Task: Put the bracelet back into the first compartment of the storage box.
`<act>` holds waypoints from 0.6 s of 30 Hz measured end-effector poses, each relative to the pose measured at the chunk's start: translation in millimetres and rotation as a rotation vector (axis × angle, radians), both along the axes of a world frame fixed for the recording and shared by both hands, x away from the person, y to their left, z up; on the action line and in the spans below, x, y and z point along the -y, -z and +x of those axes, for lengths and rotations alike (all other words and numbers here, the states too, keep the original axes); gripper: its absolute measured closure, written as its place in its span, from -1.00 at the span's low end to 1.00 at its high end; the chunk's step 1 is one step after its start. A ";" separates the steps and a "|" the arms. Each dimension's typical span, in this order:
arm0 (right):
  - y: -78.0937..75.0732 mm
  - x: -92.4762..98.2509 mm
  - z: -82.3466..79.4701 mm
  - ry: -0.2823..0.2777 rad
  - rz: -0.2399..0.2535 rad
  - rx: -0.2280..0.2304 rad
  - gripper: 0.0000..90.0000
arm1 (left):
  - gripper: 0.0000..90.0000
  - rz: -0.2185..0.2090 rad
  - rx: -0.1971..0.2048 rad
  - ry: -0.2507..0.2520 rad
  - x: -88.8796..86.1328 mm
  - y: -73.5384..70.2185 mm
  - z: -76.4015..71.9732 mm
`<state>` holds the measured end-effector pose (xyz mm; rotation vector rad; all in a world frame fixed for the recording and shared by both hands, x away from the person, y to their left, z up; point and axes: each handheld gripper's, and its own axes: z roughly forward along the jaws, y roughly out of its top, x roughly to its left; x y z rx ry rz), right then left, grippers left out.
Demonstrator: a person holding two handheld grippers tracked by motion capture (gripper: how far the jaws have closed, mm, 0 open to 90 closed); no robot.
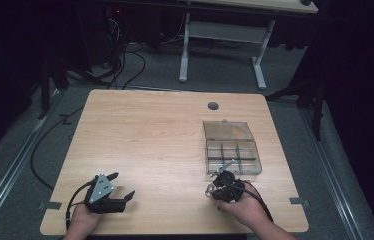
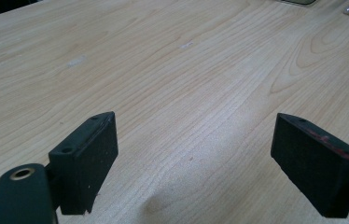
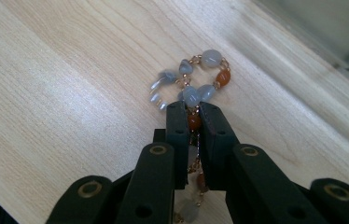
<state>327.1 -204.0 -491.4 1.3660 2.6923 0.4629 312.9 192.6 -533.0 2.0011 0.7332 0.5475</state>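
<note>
A beaded bracelet [image 3: 196, 84] of pale grey and orange beads on a gold chain lies on the wooden table [image 3: 70, 93]. My right gripper [image 3: 193, 112] is shut on it, the two black pads pinching an orange bead and the chain between them. In the high view the right gripper [image 1: 215, 189] sits near the table's front edge, just in front of the clear compartment box [image 1: 232, 157], with the bracelet [image 1: 210, 190] at its tip. My left gripper [image 1: 123, 186] rests at the front left, open, nothing between its fingers [image 2: 88, 154].
The clear box's lid [image 1: 228, 130] lies open behind it. A round cable hole [image 1: 213, 106] is near the table's [image 1: 150, 130] far edge. A white desk frame [image 1: 222, 45] and cables stand on the floor beyond.
</note>
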 end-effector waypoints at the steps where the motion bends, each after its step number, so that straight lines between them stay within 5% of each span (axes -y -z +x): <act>1: -0.5 1.0 0.5 0.004 -0.002 -0.001 0.86 | -0.66 0.000 0.001 -0.001 0.0 0.0 0.0; 18: -25.9 14.1 2.9 -0.007 0.024 0.008 0.86 | -0.66 0.001 0.000 0.001 -0.2 -0.1 0.0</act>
